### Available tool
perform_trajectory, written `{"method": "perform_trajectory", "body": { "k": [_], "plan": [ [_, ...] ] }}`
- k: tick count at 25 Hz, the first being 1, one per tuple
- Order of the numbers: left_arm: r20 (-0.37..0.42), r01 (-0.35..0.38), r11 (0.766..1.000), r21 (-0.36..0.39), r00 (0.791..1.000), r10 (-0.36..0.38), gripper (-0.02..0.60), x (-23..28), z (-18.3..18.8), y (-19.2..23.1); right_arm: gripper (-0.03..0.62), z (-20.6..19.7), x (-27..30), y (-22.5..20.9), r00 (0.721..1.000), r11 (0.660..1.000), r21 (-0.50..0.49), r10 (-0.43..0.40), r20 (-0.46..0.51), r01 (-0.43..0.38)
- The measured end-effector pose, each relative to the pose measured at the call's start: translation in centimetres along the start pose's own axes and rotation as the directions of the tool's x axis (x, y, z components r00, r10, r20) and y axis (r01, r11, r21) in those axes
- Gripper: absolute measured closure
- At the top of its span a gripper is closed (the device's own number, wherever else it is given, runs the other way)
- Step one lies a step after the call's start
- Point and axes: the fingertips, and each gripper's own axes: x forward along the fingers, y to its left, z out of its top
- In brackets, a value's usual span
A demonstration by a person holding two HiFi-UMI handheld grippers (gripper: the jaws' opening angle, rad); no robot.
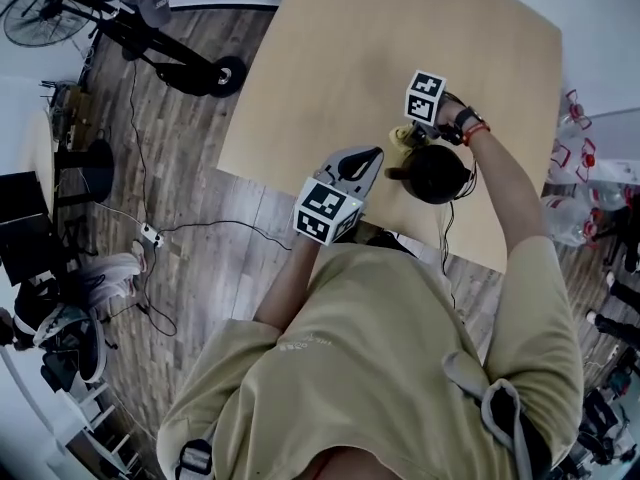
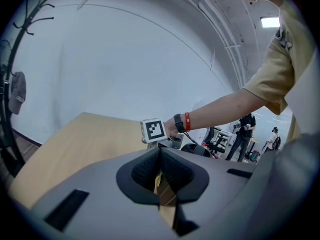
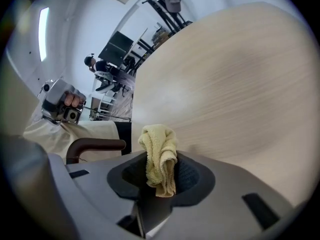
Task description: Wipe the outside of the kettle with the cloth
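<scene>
The black kettle [image 1: 437, 173] stands near the front edge of the light wooden table [image 1: 380, 38]. My right gripper [image 1: 412, 138] is just left of the kettle's top, shut on a yellow cloth [image 1: 402, 144]. In the right gripper view the cloth [image 3: 159, 156] bunches up between the fingers, and the kettle's dark handle [image 3: 95, 145] shows to their left. My left gripper [image 1: 370, 158] hovers at the table's front edge, left of the kettle and apart from it. Its jaws are shut with nothing in them [image 2: 160, 156]. From there the kettle [image 2: 194, 149] appears beyond the right gripper's marker cube [image 2: 153, 130].
A scooter [image 1: 170, 48] and a fan [image 1: 40, 13] stand on the wooden floor at upper left. Cables and a power strip [image 1: 152, 235] lie left of the table. Water bottles [image 1: 575, 183] are at the right. People stand in the far background [image 2: 245, 134].
</scene>
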Motion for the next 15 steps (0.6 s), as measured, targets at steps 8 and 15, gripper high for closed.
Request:
{"method": "perform_trajectory", "body": {
  "k": [8, 15],
  "plan": [
    [-0.004, 0.068, 0.997, 0.040, 0.998, -0.068, 0.557, 3.0, 0.8, -2.0, 0.465, -4.7, -3.0, -3.2, 0.986, 0.991, 0.108, -0.092, 0.142, 0.077],
    [-0.008, 0.127, 0.989, 0.075, 0.992, -0.127, 0.557, 5.5, 1.8, -3.5, 0.465, -10.8, -4.0, -4.5, 0.974, 0.977, 0.175, -0.151, 0.167, 0.121]
  ]
}}
